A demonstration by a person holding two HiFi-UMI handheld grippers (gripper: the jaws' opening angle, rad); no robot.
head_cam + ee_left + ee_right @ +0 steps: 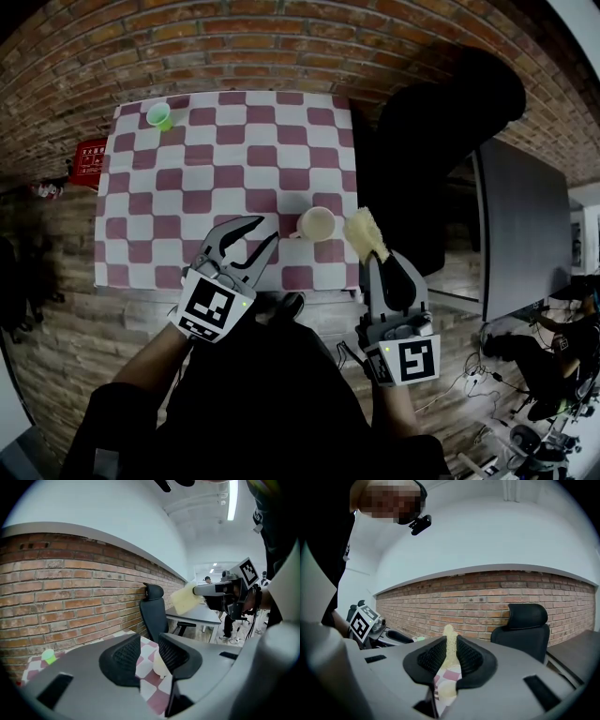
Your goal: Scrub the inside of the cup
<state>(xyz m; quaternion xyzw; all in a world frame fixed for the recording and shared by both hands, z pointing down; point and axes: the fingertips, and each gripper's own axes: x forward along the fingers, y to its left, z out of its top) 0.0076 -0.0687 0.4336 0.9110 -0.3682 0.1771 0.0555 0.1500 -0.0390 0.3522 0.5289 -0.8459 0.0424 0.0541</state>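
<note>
The right gripper [450, 651] was clenched on a yellow sponge [449, 638], its jaws pinching the lower part while the free end stood clear above them. The left gripper [150, 656] was released, its jaws apart with nothing between them. It hovered over the near edge of the table [141, 234].

The cream cup [317, 223] stood upright, mouth up, on the red-and-white checked cloth near the table's front right corner. It sat between the two grippers, just ahead of the left gripper's open jaws and just beside the raised sponge. Neither tool touched it.

The cup looked small, light and stiff, with a smooth wall, so it would probably skate or tip on the cloth once the sponge pushed inside. The open jaws would best grip it across the wall just under the rim, or by what looked like a small handle on its left side, with a gentle squeeze. The sponge looked soft and would likely squash down to fit the mouth.

A small green cup [160, 115] stood well apart at the far left corner. Beyond the table ran a brick wall [281, 37], with a black chair [450, 122] to the right.
</note>
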